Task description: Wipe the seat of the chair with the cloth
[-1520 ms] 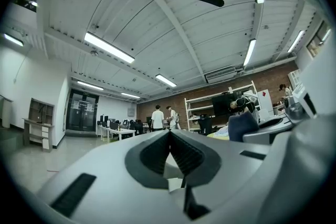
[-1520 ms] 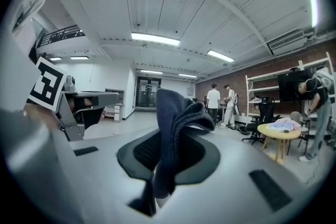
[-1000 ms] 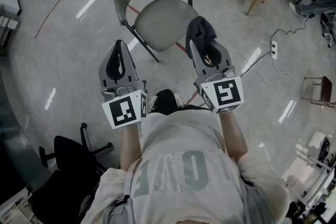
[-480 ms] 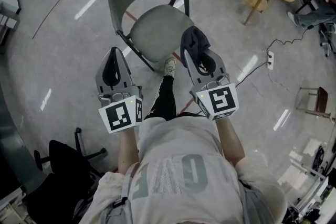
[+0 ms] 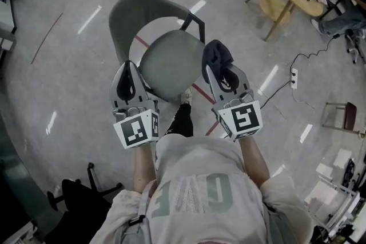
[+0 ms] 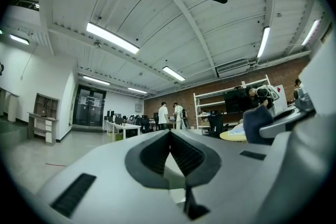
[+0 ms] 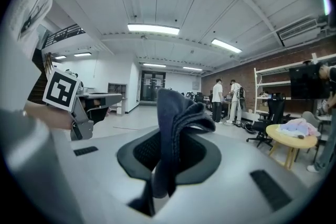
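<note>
I see the chair (image 5: 123, 14) on the floor, its seat (image 5: 168, 63) between my tools. Left tool (image 5: 127, 67) clenched on nothing, by the seat's left edge. Right tool (image 5: 214, 64) grasps the dark cloth (image 5: 219, 50) at the seat's right edge.

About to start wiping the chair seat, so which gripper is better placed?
Right. The right gripper has its jaws shut on the cloth near the seat; the left gripper is shut and empty.

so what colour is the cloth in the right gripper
Dark navy blue cloth, clearest in the right gripper view.
</note>
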`<state>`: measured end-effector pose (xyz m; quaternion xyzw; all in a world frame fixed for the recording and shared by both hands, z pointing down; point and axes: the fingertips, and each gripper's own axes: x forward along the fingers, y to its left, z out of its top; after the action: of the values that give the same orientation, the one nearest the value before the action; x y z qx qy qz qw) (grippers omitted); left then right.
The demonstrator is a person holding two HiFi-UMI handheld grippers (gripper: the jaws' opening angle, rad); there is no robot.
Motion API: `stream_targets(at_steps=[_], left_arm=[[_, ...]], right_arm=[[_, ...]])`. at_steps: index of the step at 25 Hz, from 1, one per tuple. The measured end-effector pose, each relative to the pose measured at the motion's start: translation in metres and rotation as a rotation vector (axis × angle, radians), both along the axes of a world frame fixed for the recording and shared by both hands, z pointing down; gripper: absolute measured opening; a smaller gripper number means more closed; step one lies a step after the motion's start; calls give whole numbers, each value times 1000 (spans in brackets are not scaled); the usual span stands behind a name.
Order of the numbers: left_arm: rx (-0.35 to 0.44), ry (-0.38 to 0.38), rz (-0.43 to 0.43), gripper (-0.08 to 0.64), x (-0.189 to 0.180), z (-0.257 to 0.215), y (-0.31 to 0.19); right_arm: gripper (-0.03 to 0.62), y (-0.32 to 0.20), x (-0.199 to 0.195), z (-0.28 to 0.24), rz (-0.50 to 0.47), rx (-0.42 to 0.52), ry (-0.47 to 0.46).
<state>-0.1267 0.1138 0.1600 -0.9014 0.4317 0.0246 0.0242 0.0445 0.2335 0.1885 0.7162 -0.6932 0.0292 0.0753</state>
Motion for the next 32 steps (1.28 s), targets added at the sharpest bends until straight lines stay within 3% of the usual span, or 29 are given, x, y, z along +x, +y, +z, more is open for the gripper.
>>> stream_targets(at_steps=[4,10,17,23,32], left_arm=[[29,21,28,11,43,-8,-48],[52,22,94,10,87,-22,-102],[29,3,91,11,115,-17,-129],[36,-5,-10,11,132,-18,-136],[52,-2,-146,11,121,-34,-145]], right_arm=[[54,-61,35,-3,-1,-6,-3],[54,-145,49,-22,-85,1,53],[54,-176,55,-1,-204,-71,-43],[54,-195,78,7,-278,-71,-95],[54,-216,82,0,-383,-69,-111]])
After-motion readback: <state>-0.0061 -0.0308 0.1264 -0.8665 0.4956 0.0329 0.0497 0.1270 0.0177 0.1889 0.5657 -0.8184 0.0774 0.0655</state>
